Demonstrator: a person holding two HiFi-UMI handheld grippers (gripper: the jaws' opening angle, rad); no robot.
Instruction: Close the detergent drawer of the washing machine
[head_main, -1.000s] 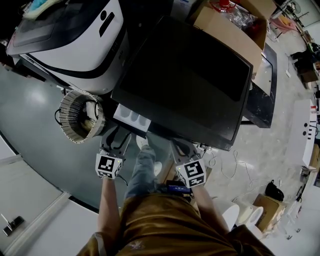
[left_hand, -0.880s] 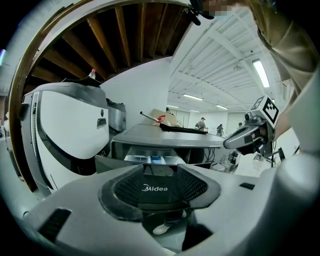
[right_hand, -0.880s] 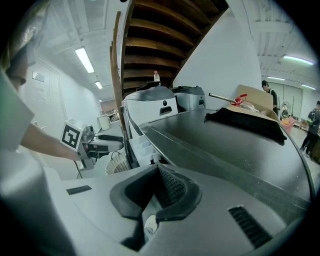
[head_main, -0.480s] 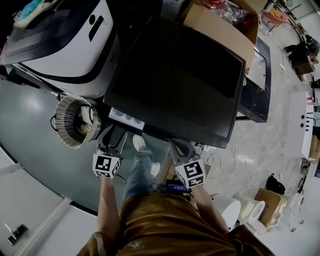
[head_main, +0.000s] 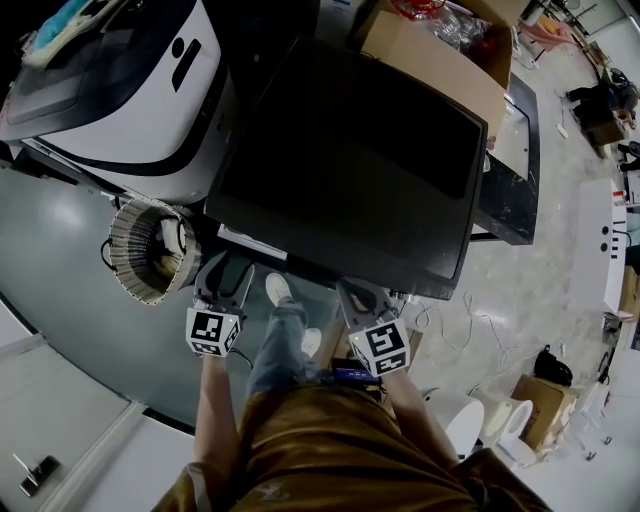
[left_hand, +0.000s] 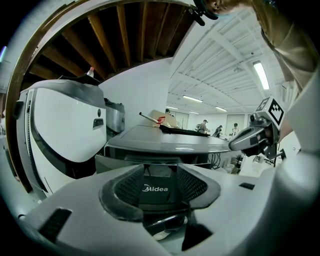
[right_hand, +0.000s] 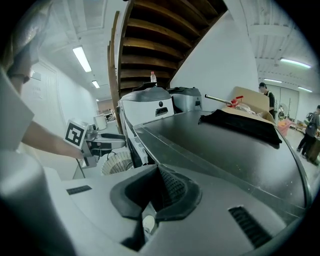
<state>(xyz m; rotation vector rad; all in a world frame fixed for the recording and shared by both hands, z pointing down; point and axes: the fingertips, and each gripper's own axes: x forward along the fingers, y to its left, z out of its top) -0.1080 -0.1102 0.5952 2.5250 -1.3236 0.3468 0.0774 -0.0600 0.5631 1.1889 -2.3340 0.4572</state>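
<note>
Detergent drawer (head_main: 250, 243) pushed further into the washing machine (head_main: 350, 150) front, its white interior, exposed a second ago, reduced to a thin pale strip, left gripper (head_main: 228, 270) advanced with it toward the panel.

"Midea" on the washing machine (left_hand: 156, 189)
</note>
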